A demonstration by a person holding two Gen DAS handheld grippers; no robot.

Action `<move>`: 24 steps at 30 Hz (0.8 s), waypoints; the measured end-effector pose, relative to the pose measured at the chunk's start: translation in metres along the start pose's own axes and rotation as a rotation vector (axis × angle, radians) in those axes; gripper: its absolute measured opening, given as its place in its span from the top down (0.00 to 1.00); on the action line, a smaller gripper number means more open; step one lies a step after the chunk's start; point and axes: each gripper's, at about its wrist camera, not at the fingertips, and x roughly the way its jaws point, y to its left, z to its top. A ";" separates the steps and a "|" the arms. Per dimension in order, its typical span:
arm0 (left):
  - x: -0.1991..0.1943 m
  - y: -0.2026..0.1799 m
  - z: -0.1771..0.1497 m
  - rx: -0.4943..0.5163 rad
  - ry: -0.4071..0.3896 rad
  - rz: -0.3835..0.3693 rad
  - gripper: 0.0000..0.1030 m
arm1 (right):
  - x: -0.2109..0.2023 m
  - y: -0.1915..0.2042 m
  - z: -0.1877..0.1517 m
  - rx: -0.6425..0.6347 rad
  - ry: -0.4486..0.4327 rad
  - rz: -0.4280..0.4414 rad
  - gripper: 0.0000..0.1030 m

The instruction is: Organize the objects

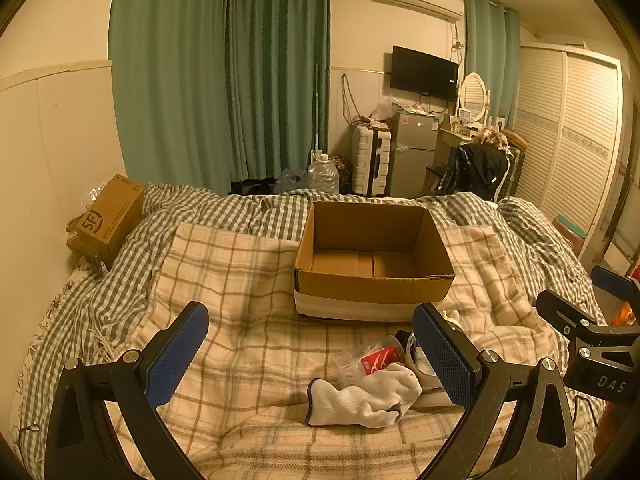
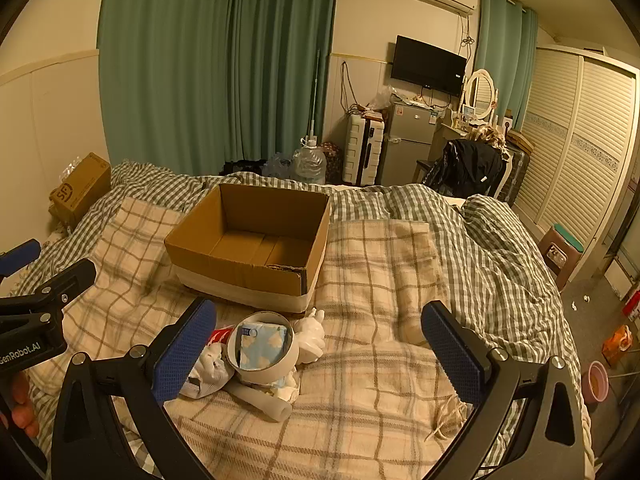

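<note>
Both the left tongs [image 1: 310,354] and right tongs [image 2: 320,350] are hanging wide open, gripping nothing. The cardboard box [image 1: 374,280] is sitting empty on the bed [image 2: 400,360]; sock [image 1: 362,398], tape roll [image 2: 262,348] and remaining clutter are lying before it, unsorted.

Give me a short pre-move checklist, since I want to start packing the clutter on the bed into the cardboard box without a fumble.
1. Cardboard box open and empty: ok, only its bare bottom shows.
2. Left tool open, nothing between its pads: ok.
3. Right tool open, nothing between its pads: ok.
4. White sock free to lift: ok, it lies on top at the near edge of the pile.
5. Tape roll free to lift: not ok, a blue patterned packet is tucked inside it and it leans on other items.
6. Clear path from pile to box: ok, the box sits just behind the pile on the plaid blanket.
</note>
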 end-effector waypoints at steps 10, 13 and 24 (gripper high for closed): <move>-0.001 -0.006 0.000 0.034 -0.011 -0.007 0.00 | 0.002 0.000 -0.002 -0.001 0.004 -0.001 0.00; -0.001 -0.007 -0.001 0.039 -0.013 -0.001 0.00 | 0.003 -0.001 -0.002 -0.003 0.008 -0.001 0.00; 0.000 -0.007 -0.001 0.027 -0.009 -0.001 0.00 | 0.004 -0.002 -0.002 -0.008 0.011 -0.004 0.00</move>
